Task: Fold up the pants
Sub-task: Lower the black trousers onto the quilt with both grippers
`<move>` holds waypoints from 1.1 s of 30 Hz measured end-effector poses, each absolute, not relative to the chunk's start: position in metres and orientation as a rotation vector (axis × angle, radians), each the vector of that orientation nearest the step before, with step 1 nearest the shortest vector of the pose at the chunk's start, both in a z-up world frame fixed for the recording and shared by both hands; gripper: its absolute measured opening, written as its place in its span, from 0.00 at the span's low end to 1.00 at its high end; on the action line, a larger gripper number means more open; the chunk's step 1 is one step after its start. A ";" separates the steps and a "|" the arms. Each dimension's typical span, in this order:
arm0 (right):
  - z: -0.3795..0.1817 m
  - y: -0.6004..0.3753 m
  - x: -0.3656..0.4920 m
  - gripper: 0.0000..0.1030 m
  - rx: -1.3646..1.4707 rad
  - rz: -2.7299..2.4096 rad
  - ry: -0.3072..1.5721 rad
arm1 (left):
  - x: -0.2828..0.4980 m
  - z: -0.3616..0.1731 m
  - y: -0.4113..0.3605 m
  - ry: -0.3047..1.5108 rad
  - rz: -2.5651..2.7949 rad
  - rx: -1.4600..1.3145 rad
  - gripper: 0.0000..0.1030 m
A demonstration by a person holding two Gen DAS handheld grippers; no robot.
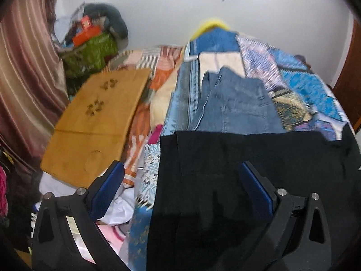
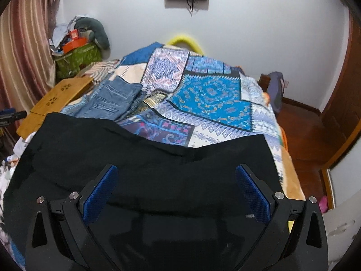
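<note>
Right wrist view has the black pants [image 2: 144, 158] spread flat across the near end of the bed, on top of the blue patterned bedspread [image 2: 209, 99]. The right gripper [image 2: 176, 187] sits over them with its blue pads [image 2: 252, 194] spread wide, nothing pinched between them. Same deal in the left wrist view: the left gripper [image 1: 180, 187] is spread wide too, hanging over the left part of the pants [image 1: 248, 169], with its left pad out past the cloth edge. Just past the black pants there's a folded pair of blue jeans [image 2: 112, 99] lying on the bedspread. Left of that, a wooden lap tray [image 1: 97, 122] rests on the bed, with a striped curtain [image 1: 24, 72] behind it.
</note>
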State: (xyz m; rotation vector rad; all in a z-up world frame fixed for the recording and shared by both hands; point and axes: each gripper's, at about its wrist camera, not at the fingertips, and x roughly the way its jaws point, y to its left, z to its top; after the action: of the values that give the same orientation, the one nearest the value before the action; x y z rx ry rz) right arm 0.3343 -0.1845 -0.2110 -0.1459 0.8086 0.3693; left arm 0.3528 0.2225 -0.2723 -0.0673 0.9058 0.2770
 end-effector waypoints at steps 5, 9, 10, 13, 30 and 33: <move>-0.229 -0.197 0.370 0.99 -0.145 0.345 0.849 | 0.390 -0.314 0.242 0.978 0.301 -0.083 0.93; -0.240 -0.221 0.403 0.99 -0.155 0.258 0.853 | 0.411 -0.340 0.257 1.041 0.307 -0.121 0.88; -0.242 -0.229 0.409 0.99 -0.159 0.232 0.852 | 0.415 -0.345 0.259 1.054 0.308 -0.127 0.85; -0.248 -0.261 0.429 0.99 -0.155 0.148 0.858 | 0.420 -0.355 0.263 1.068 0.270 -0.179 0.74; -0.302 -0.295 0.491 0.17 -0.109 0.111 0.934 | 0.424 -0.331 0.222 1.010 0.343 0.071 0.24; -0.301 -0.293 0.489 0.11 -0.149 0.085 0.907 | 0.427 -0.324 0.224 0.995 0.353 0.087 0.22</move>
State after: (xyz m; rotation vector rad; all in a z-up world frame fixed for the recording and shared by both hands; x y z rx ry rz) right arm 0.4892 -0.2929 -0.3006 -0.1489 0.9075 0.0851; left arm 0.4268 0.2243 -0.3245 0.0872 0.9951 0.3532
